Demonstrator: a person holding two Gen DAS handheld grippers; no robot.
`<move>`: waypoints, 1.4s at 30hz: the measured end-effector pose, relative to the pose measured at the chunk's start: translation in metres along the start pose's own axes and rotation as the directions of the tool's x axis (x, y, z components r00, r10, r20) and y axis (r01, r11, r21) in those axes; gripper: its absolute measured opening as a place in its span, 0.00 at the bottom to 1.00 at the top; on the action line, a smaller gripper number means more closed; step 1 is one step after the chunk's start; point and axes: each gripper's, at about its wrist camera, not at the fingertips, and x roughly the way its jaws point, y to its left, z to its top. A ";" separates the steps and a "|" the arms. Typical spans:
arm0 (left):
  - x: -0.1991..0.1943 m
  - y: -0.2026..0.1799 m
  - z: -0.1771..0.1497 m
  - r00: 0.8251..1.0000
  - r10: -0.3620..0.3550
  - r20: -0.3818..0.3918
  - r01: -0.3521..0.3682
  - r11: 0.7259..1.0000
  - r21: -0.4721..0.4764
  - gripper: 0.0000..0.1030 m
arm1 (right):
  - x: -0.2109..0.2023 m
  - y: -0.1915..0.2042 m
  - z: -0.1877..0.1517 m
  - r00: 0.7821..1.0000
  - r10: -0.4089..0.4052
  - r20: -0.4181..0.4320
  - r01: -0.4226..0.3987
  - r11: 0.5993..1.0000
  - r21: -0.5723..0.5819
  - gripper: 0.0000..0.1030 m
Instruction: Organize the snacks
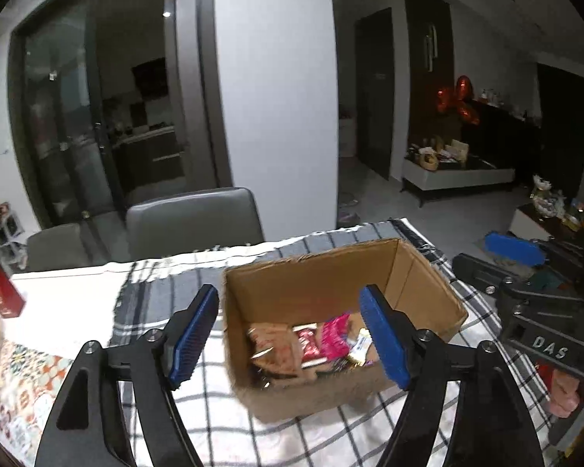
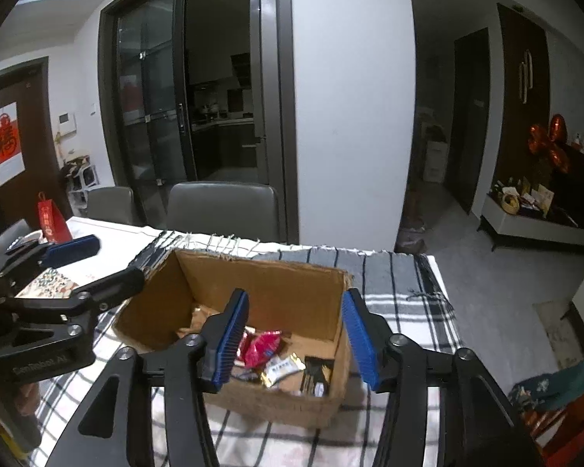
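Both my tongs over the snack box

My left gripper (image 1: 290, 336) and right gripper (image 2: 294, 338) stand apart and empty above the cardboard box (image 1: 331, 268) on the checked cloth (image 1: 319, 436); the snack packets (image 2: 266, 350) lie inside on its floor.

We noted a plain brown cardboard box (image 1: 424, 272) on a cloth (image 2: 401, 303) checked in white, grey and black, with a pale fringe. Inside the box lay a pink packet (image 1: 333, 336), a red packet (image 2: 262, 346), a tan packet (image 1: 272, 344) and a white-and-gold packet (image 2: 284, 367). Both the left gripper (image 1: 288, 334) and the right gripper (image 2: 294, 340) were black with ribbed blue pads (image 1: 192, 336). The chair (image 2: 222, 206) was grey, the gift bag (image 2: 50, 222) red, and a mat (image 1: 15, 389) bore an orange, teal and white floral print.
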 end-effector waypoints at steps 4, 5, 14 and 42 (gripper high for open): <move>-0.032 -0.001 -0.011 0.999 0.041 0.035 -0.041 0.999 -0.006 0.83 | -0.025 0.004 -0.007 1.000 -0.005 -0.003 0.005 1.000 0.001 0.56; -0.040 -0.002 -0.013 0.998 0.041 0.039 -0.041 0.999 -0.010 0.83 | -0.033 0.006 -0.009 1.000 -0.009 -0.005 0.009 1.000 0.001 0.59; -0.112 -0.013 -0.028 0.992 0.074 0.107 -0.074 0.997 -0.003 0.97 | -0.104 0.010 -0.032 0.999 -0.041 0.011 0.040 0.998 0.040 0.79; -0.268 -0.042 -0.110 0.976 0.107 0.189 -0.107 0.994 -0.010 1.00 | -0.254 0.034 -0.102 0.992 -0.075 0.105 0.069 0.996 0.054 0.88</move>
